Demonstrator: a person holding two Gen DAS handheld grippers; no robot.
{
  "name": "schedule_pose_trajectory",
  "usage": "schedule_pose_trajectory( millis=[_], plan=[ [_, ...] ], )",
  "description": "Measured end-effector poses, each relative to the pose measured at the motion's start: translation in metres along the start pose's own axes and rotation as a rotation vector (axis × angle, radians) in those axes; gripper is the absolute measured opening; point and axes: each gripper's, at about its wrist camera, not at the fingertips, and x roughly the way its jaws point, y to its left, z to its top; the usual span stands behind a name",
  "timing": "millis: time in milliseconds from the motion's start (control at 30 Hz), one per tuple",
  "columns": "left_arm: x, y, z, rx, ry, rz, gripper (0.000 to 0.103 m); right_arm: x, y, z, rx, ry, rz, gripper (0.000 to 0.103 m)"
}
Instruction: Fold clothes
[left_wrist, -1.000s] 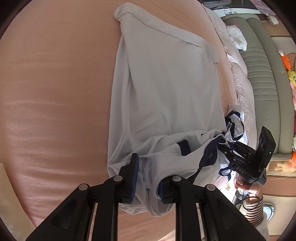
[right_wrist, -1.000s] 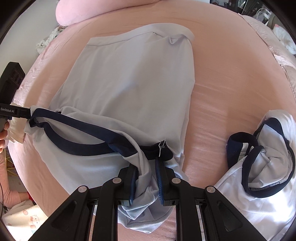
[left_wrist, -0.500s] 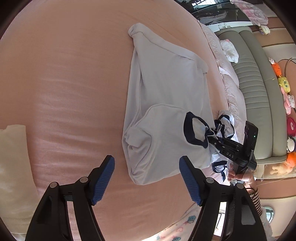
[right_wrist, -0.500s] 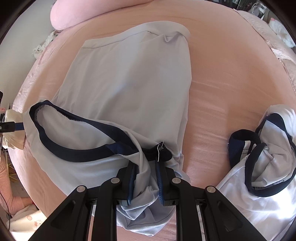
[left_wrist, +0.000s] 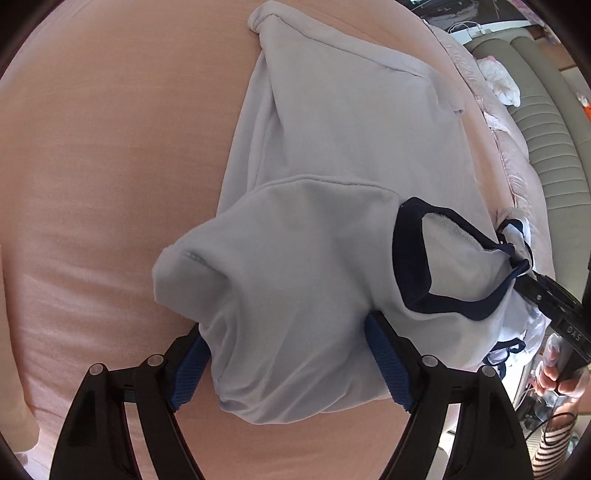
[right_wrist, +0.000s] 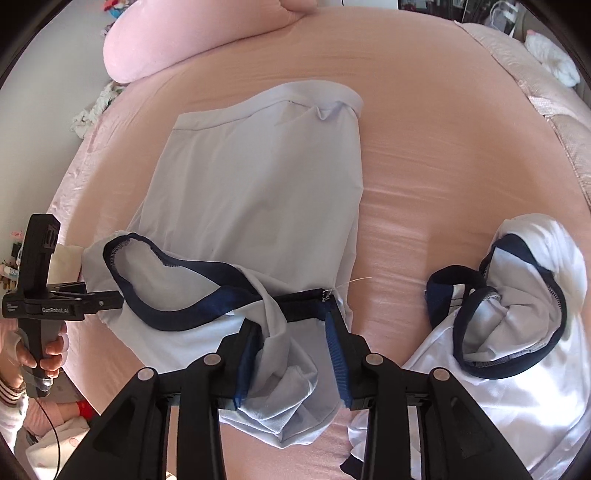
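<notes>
The grey T-shirt (left_wrist: 332, 155) is spread on the pink bed sheet (left_wrist: 110, 166), with its shoulder end folded over the body and its hem end lying farthest from both hand-held grippers. In the left wrist view, the left hand-held gripper (left_wrist: 291, 363) is seen with its jaws set wide and opening; the folded shoulder portion of the shirt lies between the blue pads (left_wrist: 388, 363), and it cannot be told whether the pads touch the cloth. The navy collar (left_wrist: 413, 258) is located ahead and to the right of this gripper, and the right hand-held gripper (left_wrist: 532, 277) is seen at the collar's far edge, held by a hand (left_wrist: 561, 373). In the right wrist view, the right hand-held gripper (right_wrist: 291, 354) is shown with its jaws partly apart and opening; bunched grey cloth and a stretch of the navy collar band lie between the pads, loosely and not pressed. The left hand-held gripper (right_wrist: 110, 299) is visible to the left of it, at the shirt's edge. A second garment, white with navy trim (right_wrist: 517, 332), lies crumpled on the bed just to the right of the right hand-held gripper, apart from the grey shirt. A pink pillow (right_wrist: 184, 40) rests at the far left edge of the bed.
</notes>
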Motion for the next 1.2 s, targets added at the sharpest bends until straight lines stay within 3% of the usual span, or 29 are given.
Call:
schedule_pose_trajectory(
  millis=[167,267,333,367,400,533,633,667,800,900,1000,1067,1100,1200],
  plan=[
    [-0.005,0.005,-0.002,0.015,-0.036,-0.003,0.068,-0.032,0.003,-0.014,0.009,-0.083,0.001,0.043],
    [-0.005,0.010,0.001,-0.008,-0.023,-0.012,0.067,-0.052,0.008,-0.029,0.061,-0.146,0.037,0.043],
    [-0.005,0.008,0.003,-0.011,-0.008,0.011,0.068,-0.061,0.009,-0.034,0.092,-0.187,0.086,0.049],
    [-0.005,0.007,0.005,-0.010,-0.001,0.024,0.068,-0.063,0.010,-0.039,0.106,-0.207,0.112,0.059],
    [-0.005,0.006,0.005,-0.007,0.003,0.036,0.069,-0.061,0.013,-0.043,0.097,-0.210,0.101,0.064],
    [-0.007,0.007,0.005,-0.003,-0.005,0.045,0.069,-0.048,0.030,-0.058,0.032,-0.196,0.005,0.065],
    [-0.012,0.011,0.001,-0.007,-0.035,0.031,0.068,-0.030,0.035,-0.063,0.015,-0.190,0.018,0.065],
    [-0.015,0.012,0.000,-0.012,-0.044,0.031,0.065,-0.023,0.036,-0.062,0.024,-0.185,0.027,0.064],
    [-0.025,0.012,-0.005,-0.015,-0.073,0.006,0.039,-0.008,0.029,-0.057,0.067,-0.196,0.025,0.022],
    [-0.032,0.016,-0.004,-0.020,-0.071,-0.017,0.030,-0.007,0.019,-0.051,0.100,-0.203,0.024,0.016],
    [-0.033,0.029,0.001,-0.074,-0.050,-0.064,0.028,-0.011,0.002,-0.045,0.141,-0.204,-0.015,0.012],
    [-0.032,0.036,0.003,-0.100,-0.036,-0.083,0.027,-0.008,-0.013,-0.041,0.199,-0.188,0.021,0.012],
    [-0.032,0.037,0.004,-0.097,-0.036,-0.082,0.026,-0.004,-0.018,-0.040,0.216,-0.180,0.048,0.012],
    [-0.032,0.035,0.004,-0.047,-0.047,-0.055,0.025,0.013,-0.018,-0.037,0.186,-0.139,0.006,0.012]
  ],
)
